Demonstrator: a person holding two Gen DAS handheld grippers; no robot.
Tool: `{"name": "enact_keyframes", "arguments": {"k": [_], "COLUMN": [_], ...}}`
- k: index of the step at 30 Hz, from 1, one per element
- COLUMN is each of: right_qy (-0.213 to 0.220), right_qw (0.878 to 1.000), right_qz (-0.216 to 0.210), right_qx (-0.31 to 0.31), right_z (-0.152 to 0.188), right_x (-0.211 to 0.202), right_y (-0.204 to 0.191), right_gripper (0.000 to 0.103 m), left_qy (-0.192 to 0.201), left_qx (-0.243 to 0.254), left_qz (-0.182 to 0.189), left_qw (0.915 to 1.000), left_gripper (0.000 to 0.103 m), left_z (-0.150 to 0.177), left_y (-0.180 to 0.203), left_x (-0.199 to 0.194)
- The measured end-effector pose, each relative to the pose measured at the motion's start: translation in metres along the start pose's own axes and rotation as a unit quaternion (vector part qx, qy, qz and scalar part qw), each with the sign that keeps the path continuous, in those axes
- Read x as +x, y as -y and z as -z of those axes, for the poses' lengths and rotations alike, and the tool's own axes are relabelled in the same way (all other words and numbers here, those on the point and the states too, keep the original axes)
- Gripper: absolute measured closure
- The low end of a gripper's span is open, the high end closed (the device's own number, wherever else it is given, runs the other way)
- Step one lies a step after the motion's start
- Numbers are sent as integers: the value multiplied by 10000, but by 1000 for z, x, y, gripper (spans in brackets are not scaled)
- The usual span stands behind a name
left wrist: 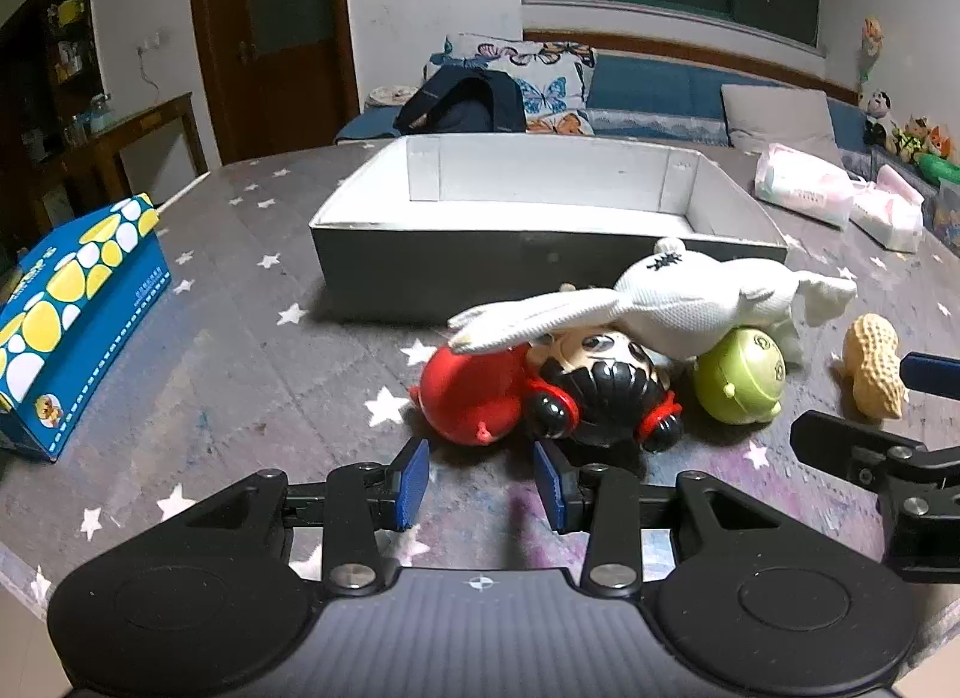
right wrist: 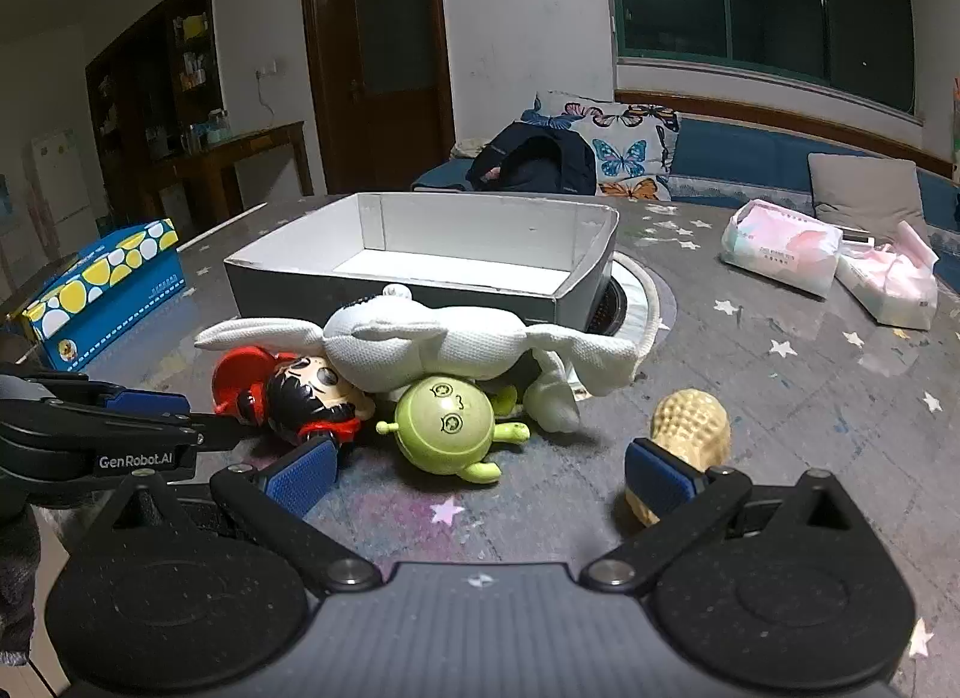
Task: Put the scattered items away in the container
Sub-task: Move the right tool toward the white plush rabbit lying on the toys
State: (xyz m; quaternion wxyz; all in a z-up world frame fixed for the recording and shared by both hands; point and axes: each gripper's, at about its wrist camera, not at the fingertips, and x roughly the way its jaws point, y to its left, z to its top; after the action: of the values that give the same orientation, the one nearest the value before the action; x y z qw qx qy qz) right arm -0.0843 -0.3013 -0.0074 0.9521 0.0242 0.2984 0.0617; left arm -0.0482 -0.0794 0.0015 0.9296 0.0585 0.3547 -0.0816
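A shallow grey box with a white inside [left wrist: 540, 260] [right wrist: 384, 293] stands on the star-patterned table. In front of it lie a white plush rabbit [left wrist: 678, 302] [right wrist: 432, 347], draped over a red and black doll [left wrist: 540, 386] [right wrist: 300, 398] and a green round toy [left wrist: 741, 377] [right wrist: 447, 425]. A toy peanut [left wrist: 873, 365] [right wrist: 693, 434] lies to the right. My left gripper [left wrist: 483, 485] is open and empty, just short of the doll. My right gripper [right wrist: 480, 476] is open wide and empty, with its right finger beside the peanut.
A blue and yellow tissue box [left wrist: 72, 314] [right wrist: 102, 296] sits at the left. Pink and white tissue packs [left wrist: 834, 194] [right wrist: 828, 266] lie at the back right. Beyond the table are a sofa with butterfly cushions [right wrist: 618, 152] and a dark jacket.
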Motion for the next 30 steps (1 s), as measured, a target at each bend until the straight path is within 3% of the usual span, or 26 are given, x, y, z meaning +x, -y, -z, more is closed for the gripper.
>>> {"name": "enact_keyframes", "arguments": {"k": [30], "right_qy": [-206], "right_qw": [9998], "right_qz": [29], "right_qx": [-54], "right_z": [9], "right_x": [3], "right_y": [-6], "right_gripper": [0], "left_qy": [-160], "left_qx": [147], "left_qz": [57], "left_qw": [9997], "left_gripper": [62], "left_z": [6], "left_y": [10], "left_x": [1]}}
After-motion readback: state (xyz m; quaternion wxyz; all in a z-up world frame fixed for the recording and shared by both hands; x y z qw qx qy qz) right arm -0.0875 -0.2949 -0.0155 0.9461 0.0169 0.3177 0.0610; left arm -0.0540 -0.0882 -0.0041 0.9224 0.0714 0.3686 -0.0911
